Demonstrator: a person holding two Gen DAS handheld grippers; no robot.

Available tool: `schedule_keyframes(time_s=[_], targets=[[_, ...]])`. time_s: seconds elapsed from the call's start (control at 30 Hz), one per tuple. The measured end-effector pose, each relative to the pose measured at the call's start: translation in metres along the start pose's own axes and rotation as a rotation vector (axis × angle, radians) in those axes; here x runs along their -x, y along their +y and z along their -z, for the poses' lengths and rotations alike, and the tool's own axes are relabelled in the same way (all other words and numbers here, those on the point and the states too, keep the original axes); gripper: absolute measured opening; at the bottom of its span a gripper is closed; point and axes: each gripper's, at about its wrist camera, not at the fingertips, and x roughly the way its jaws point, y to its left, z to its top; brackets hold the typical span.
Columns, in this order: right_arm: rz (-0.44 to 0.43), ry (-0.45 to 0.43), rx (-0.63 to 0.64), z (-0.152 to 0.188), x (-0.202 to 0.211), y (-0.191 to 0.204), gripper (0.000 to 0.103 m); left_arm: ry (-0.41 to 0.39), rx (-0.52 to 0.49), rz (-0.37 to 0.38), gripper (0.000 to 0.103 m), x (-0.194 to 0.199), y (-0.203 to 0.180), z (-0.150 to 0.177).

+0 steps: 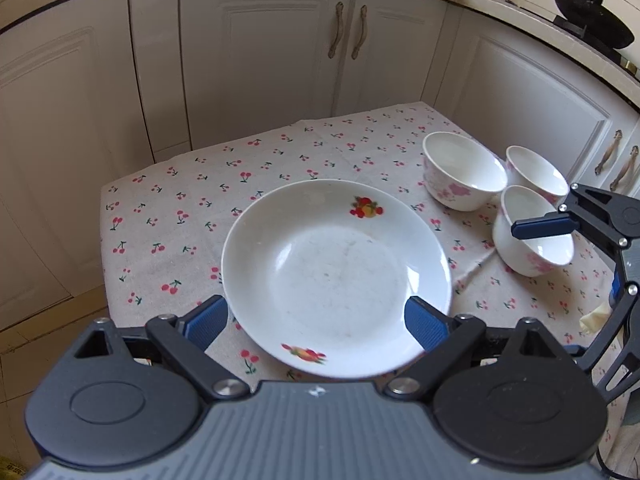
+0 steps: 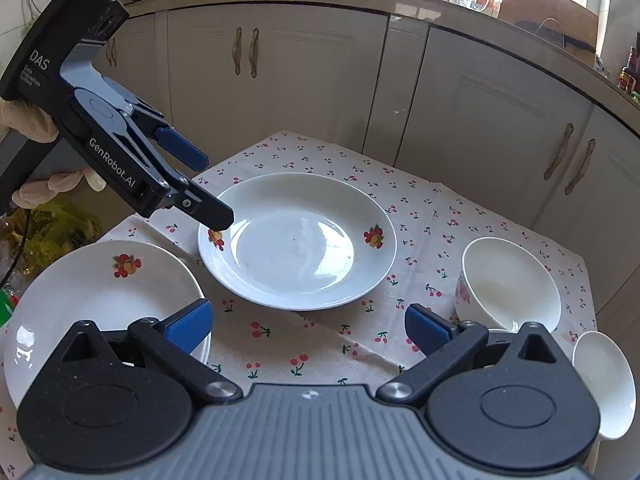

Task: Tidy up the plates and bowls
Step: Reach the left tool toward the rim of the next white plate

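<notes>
We hold a gripper in each hand over a small surface (image 2: 420,216) draped in a cherry-print cloth, with white cabinet doors (image 1: 272,48) behind it. Our left gripper (image 1: 316,320) has its blue fingers spread wide, one to each side of the near rim of a white plate with fruit decals (image 1: 336,276); from the left wrist view the plate's rim lies between the pads, though we cannot tell whether either pad touches it. In the right wrist view the same left gripper (image 2: 212,192) comes in from the upper left, tilted downward, its lower dark finger tip just over the left rim of that central plate (image 2: 298,240), its upper blue pad well above the rim. Our right gripper (image 2: 308,326) is also spread open and holds nothing, with bare cloth between its pads. A second plate with a fruit decal (image 2: 100,300) sits at the near left, its edge beside the right gripper's left finger. Three white bowls with pink flowers cluster at the right side of the surface: a large bowl (image 1: 464,170), a far bowl (image 1: 536,174) and a near bowl (image 1: 532,240), all upright and close together. In the left wrist view the right gripper (image 1: 560,228) reaches in from the right edge, one blue finger over the near bowl's opening
</notes>
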Motion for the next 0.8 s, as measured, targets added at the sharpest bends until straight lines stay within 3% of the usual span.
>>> schedule_keyframes(time_s=[0.37,0.8], targets=[[-0.037,0.073,-0.036,-0.004,-0.043,-0.014,0.103,0.065,0.061,0.016,0.095,-0.048,0.031,-0.017],[-0.05,0.099,0.008,-0.003,-0.065,-0.009,0.103,0.126,0.026,0.071,0.095,-0.081,0.032,-0.031]])
